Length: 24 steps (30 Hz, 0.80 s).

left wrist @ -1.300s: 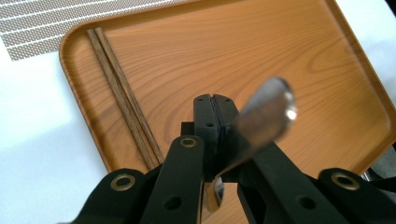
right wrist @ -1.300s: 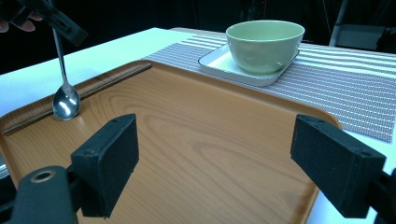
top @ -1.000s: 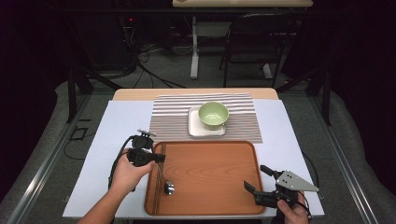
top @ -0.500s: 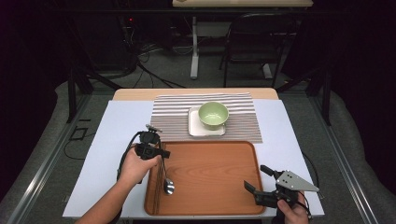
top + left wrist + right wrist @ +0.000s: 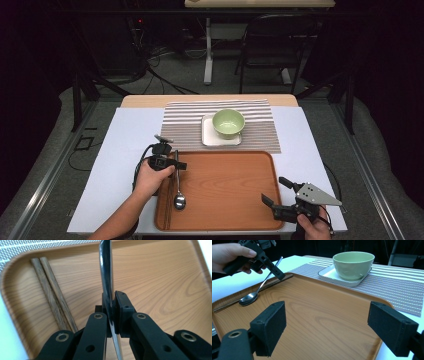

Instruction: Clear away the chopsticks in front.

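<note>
A metal spoon (image 5: 178, 192) lies along the left side of the wooden tray (image 5: 230, 200). Its bowl (image 5: 249, 299) rests on the tray and its handle slants upward. My left gripper (image 5: 178, 165) is shut on that handle (image 5: 106, 272), near the handle's top, as the left gripper view (image 5: 113, 300) shows close up. Two dark wooden chopsticks (image 5: 53, 296) lie on the tray just left of the spoon. My right gripper (image 5: 274, 191) stands open at the tray's front right corner, nothing between its pads (image 5: 270, 327), its midpoint (image 5: 332, 327) over bare tray.
A green bowl (image 5: 228, 122) sits on a white square plate (image 5: 210, 137) on a striped placemat (image 5: 185, 125) behind the tray. A pale sheet (image 5: 115, 165) covers the table. The person's left hand (image 5: 230, 253) holds the left gripper (image 5: 265, 261) over the tray's far left.
My left gripper has shifted right from the tray's left rim onto the spoon's handle and stands shut on it. The right gripper has stayed put.
</note>
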Each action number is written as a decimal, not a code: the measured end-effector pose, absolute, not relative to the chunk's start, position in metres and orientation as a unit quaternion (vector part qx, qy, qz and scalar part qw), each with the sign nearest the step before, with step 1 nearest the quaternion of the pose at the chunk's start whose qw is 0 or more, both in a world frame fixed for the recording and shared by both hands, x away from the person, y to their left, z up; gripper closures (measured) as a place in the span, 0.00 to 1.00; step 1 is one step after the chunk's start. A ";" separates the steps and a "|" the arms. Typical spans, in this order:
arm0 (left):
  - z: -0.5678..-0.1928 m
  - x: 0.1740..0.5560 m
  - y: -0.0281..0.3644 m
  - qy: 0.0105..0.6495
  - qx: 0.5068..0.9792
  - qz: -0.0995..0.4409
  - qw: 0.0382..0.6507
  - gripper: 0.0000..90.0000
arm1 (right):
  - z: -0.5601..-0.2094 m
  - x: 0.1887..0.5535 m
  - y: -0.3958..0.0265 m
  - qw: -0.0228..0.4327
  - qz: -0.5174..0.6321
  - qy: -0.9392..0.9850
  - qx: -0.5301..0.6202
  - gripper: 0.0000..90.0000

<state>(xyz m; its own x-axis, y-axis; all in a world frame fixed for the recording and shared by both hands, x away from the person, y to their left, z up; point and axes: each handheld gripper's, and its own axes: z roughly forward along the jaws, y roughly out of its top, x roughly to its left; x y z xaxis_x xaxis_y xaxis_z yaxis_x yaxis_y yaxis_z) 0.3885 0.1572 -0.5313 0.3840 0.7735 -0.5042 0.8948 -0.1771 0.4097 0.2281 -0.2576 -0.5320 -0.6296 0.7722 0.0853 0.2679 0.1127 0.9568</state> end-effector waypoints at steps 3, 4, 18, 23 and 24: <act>-0.537 0.389 0.160 0.549 0.757 -0.096 0.341 0.96 | -0.532 0.228 -0.257 0.226 0.557 0.711 0.366 0.16; -0.539 0.389 0.161 0.547 0.758 -0.096 0.341 0.96 | -0.532 0.228 -0.257 0.226 0.557 0.711 0.366 0.16; -0.552 0.389 0.168 0.570 0.724 -0.097 0.376 0.93 | -0.532 0.228 -0.257 0.226 0.557 0.711 0.366 0.16; -0.553 0.393 0.169 0.572 0.721 -0.093 0.380 0.90 | -0.532 0.228 -0.257 0.226 0.557 0.711 0.365 0.16; -0.554 0.393 0.169 0.573 0.719 -0.090 0.382 0.89 | -0.532 0.228 -0.257 0.226 0.557 0.711 0.366 0.16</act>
<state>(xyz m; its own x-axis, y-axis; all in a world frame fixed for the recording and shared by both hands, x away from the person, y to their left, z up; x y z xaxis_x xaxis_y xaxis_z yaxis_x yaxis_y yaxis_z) 0.3934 0.1686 -0.5535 0.3265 0.7556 -0.5679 0.8936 -0.0510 0.4459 0.2278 -0.2574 -0.5319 -0.6305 0.7714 0.0858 0.2678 0.1125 0.9569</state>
